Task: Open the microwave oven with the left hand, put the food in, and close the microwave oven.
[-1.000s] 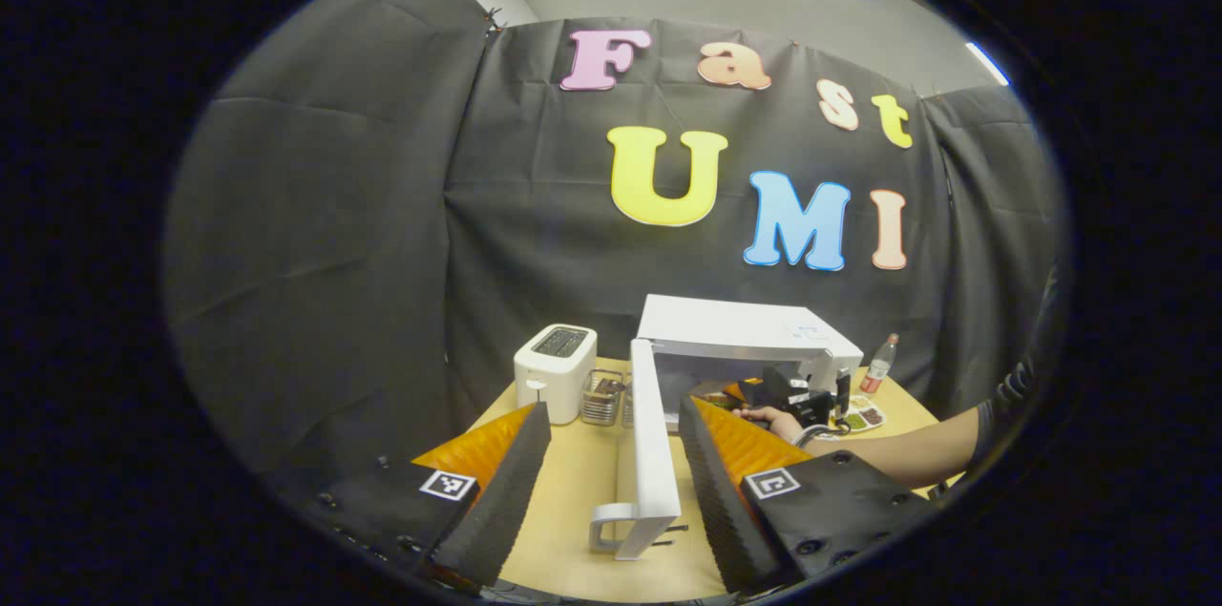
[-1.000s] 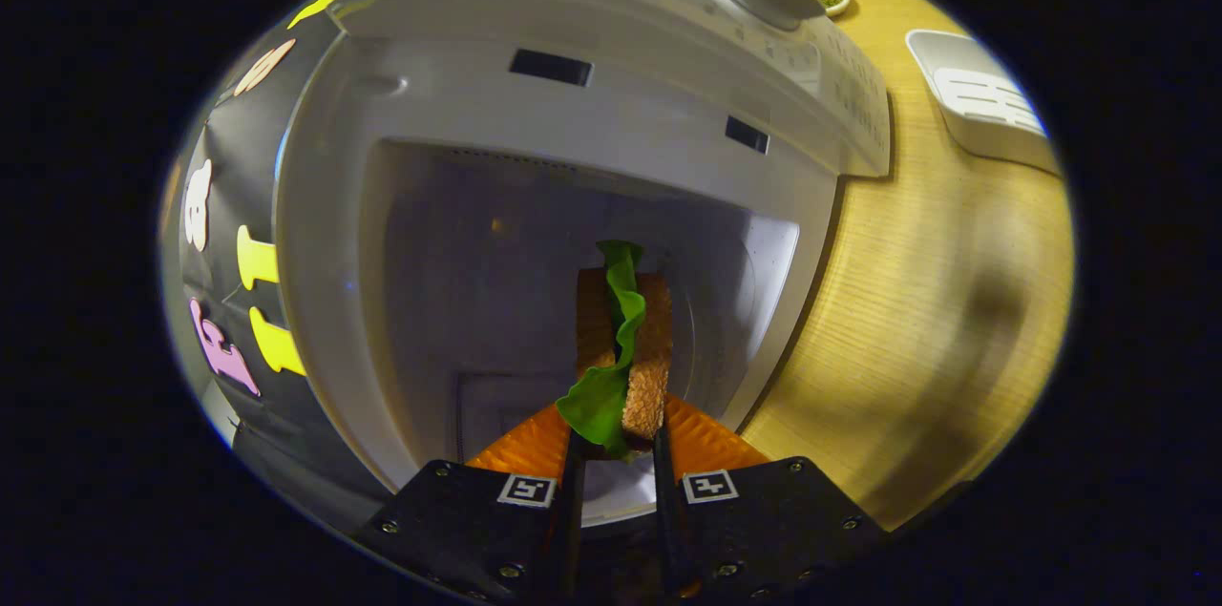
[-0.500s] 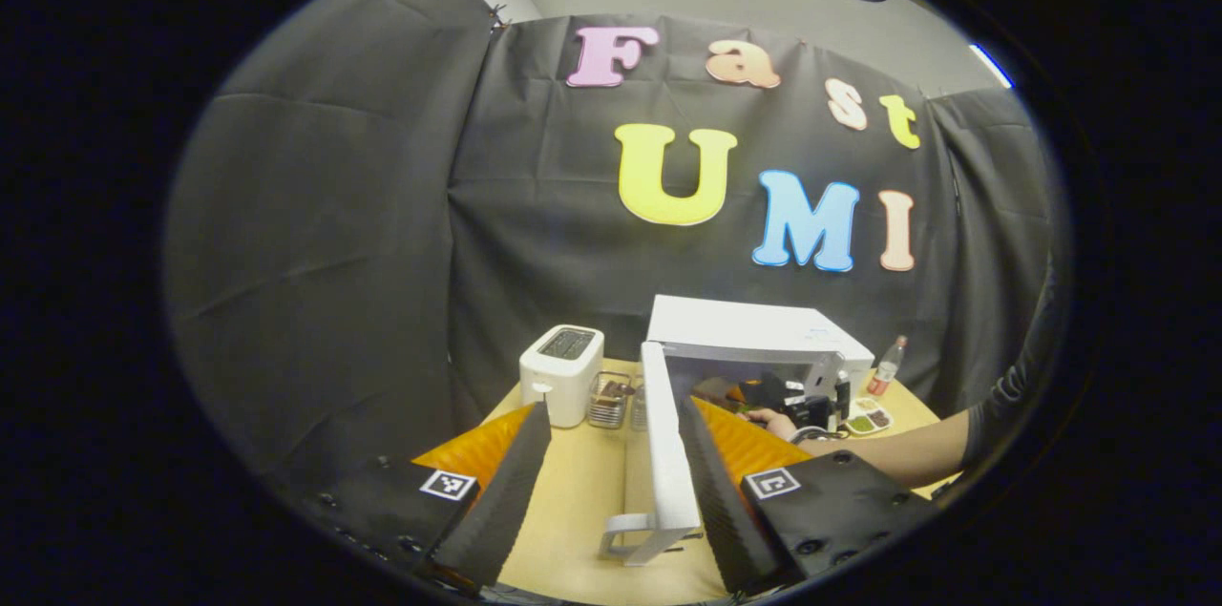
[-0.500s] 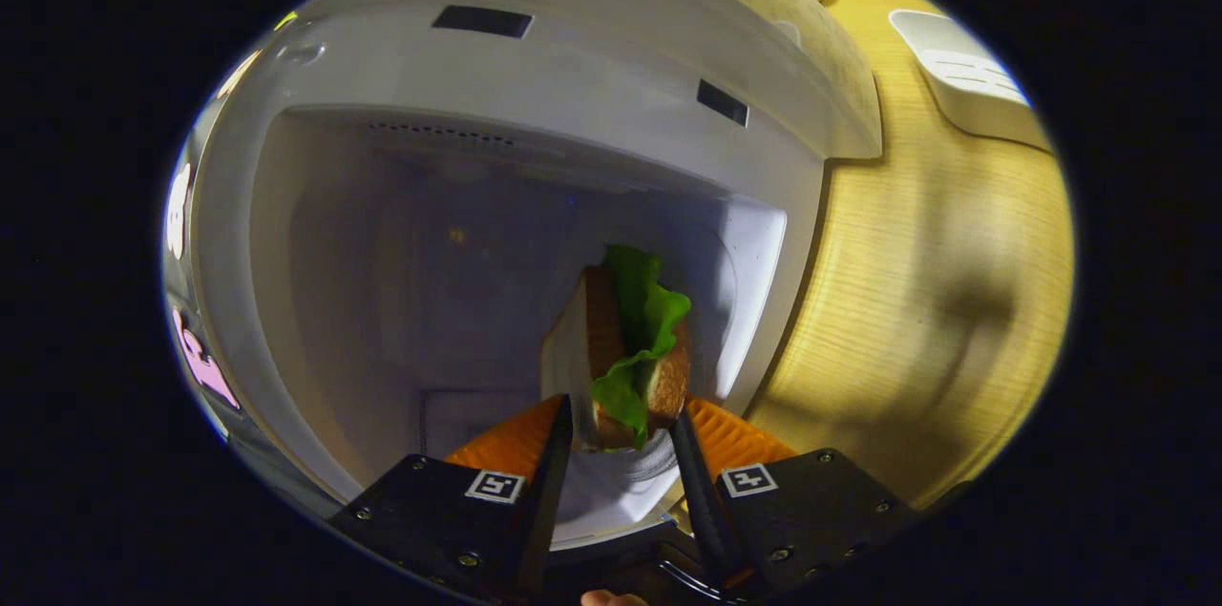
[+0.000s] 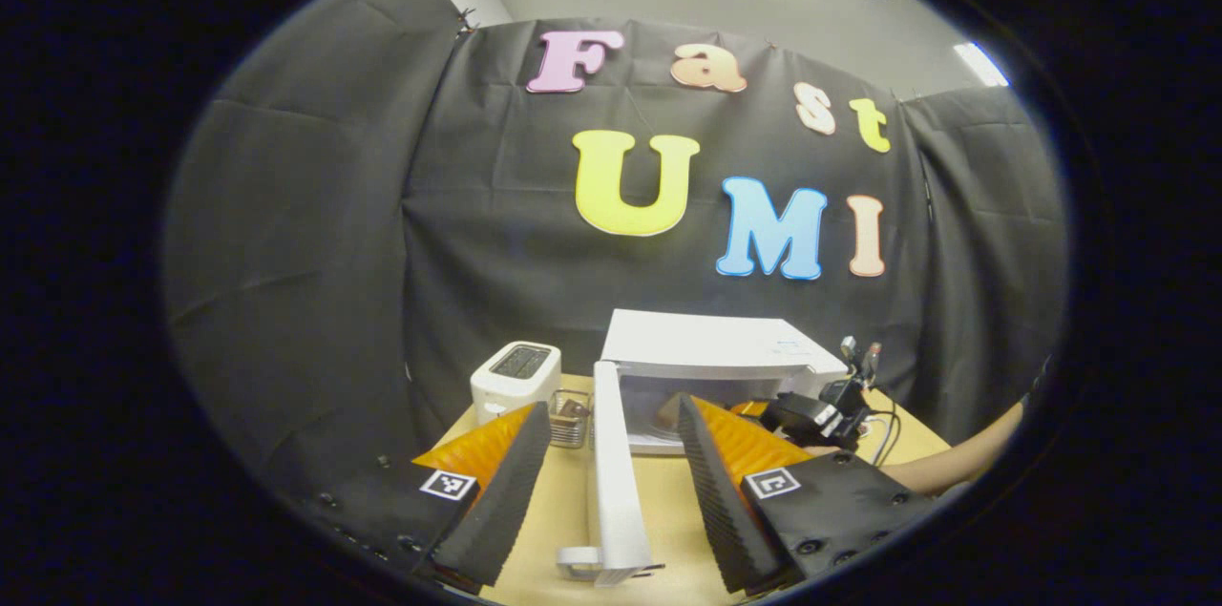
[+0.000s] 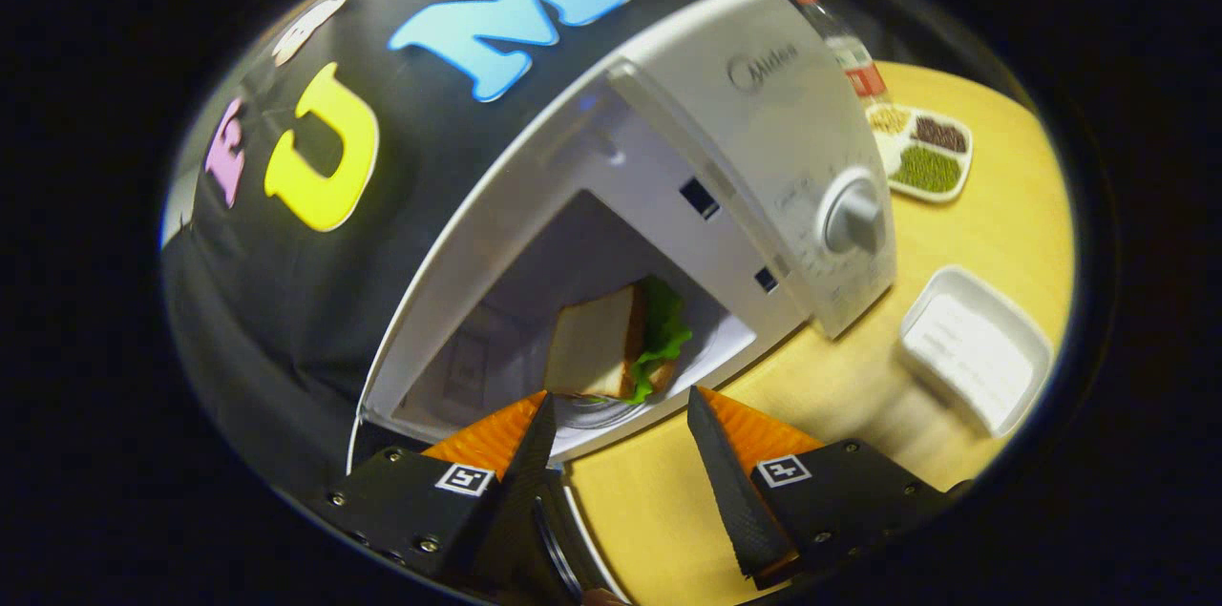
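Inside the microwave [image 6: 668, 205] lies a lettuce-filled sandwich [image 6: 616, 339]; both right gripper [image 6: 619, 453] and left gripper [image 5: 611, 482] gape empty.

A light wooden table [image 6: 859, 377] carries everything here. On it stands a white microwave [image 6: 764, 110], its door [image 5: 611, 482] swung open over the tabletop. In the left gripper view a white toaster [image 5: 516, 377] sits on the table to one side of the microwave, and just beside it a small wire basket [image 5: 570, 415] stands between the toaster and the open door. In the right gripper view a white tray [image 6: 974, 358] lies flat on the wood near the microwave's dial side. Farther back on that side rests a divided dish [image 6: 921, 157] of dry grains, with a bottle [image 6: 854, 62] standing close behind it, next to the microwave
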`<state>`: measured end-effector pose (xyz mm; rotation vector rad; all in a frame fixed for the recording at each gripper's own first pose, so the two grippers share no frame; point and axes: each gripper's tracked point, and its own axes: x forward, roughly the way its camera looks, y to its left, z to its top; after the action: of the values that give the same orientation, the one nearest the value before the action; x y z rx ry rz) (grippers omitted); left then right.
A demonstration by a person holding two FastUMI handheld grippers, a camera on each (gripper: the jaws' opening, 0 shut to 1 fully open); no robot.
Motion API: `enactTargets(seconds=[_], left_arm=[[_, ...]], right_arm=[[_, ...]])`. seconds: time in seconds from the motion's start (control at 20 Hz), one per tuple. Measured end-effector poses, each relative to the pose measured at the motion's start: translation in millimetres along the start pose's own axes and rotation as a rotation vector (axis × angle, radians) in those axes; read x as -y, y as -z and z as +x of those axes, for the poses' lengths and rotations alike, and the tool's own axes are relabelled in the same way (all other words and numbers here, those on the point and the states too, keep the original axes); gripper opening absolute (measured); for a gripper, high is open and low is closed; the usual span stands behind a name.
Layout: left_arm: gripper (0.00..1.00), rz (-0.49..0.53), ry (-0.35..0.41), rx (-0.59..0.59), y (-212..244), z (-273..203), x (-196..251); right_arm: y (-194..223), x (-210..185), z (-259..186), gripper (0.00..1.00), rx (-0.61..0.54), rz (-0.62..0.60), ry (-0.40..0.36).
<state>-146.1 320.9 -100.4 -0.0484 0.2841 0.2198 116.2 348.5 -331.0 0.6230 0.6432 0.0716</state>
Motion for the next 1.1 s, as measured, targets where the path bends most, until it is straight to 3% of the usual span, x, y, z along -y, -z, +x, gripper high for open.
enactTargets(seconds=[0.25,0.5,0.7,0.8,0.85,0.95,1.1], left_arm=[[0.87,0.012,0.055,0.019,-11,28,24],[0.86,0.017,0.113,0.077,-30,43,55],[0.86,0.056,0.146,0.095,-36,50,73],[0.89,0.058,0.157,0.101,-38,48,79],[0.90,0.057,0.154,0.108,-39,47,81],[0.99,0.050,0.134,0.130,-44,45,79],[0.96,0.036,0.123,0.128,-44,42,75]], right_arm=[[-35,9,-62,0.84,0.102,-0.288,-0.023],[-109,9,-143,0.84,0.313,-0.505,0.000],[-156,3,-216,0.84,0.439,-0.562,0.002],[-172,11,-244,0.84,0.489,-0.577,0.053],[-178,18,-254,0.84,0.502,-0.597,0.085],[-185,11,-265,0.88,0.526,-0.607,0.067],[-189,16,-277,0.89,0.542,-0.621,0.086]])
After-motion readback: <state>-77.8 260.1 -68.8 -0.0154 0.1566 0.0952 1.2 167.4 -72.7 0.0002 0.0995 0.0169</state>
